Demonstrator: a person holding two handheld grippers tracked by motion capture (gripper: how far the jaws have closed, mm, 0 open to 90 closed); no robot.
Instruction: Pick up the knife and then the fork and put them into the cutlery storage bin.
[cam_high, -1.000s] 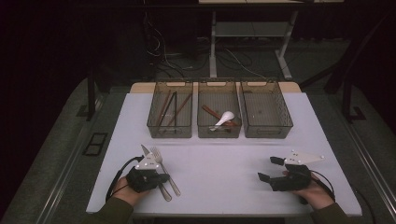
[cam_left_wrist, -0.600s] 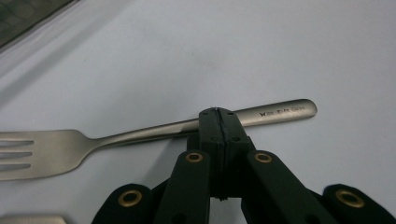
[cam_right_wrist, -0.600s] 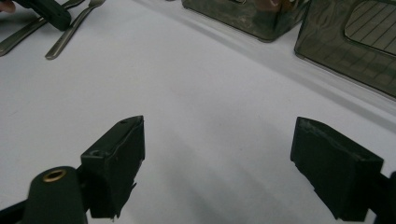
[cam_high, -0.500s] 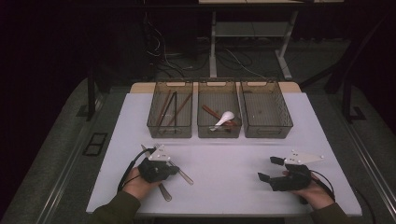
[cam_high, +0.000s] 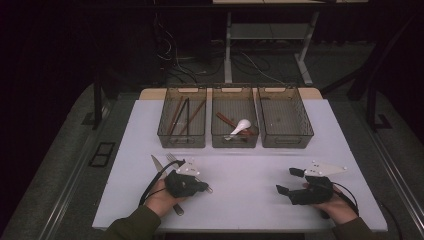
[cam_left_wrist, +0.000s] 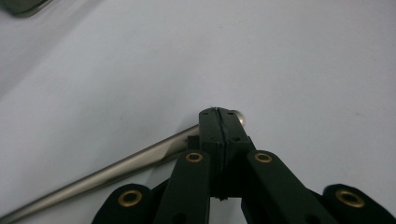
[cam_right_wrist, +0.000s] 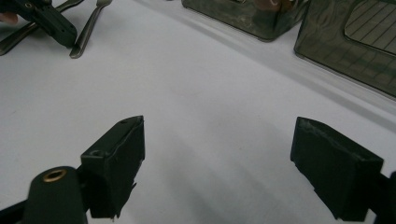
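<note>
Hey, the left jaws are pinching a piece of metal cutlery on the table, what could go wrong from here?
1. The left gripper pinches the smooth metal handle right at its end, so it may pivot or slip out when lifted.
2. A fork and knife lie close beside that hand; the swinging utensil could knock them.
3. The bins sit farther up the table, so a weak grip might drop the utensil before reaching them.

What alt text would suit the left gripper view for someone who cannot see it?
A black claw, jaws pressed together, pinches the end of a silver utensil handle that lies on a white table. The handle runs toward the lower left; a tray corner peeks in at the upper left.
</note>
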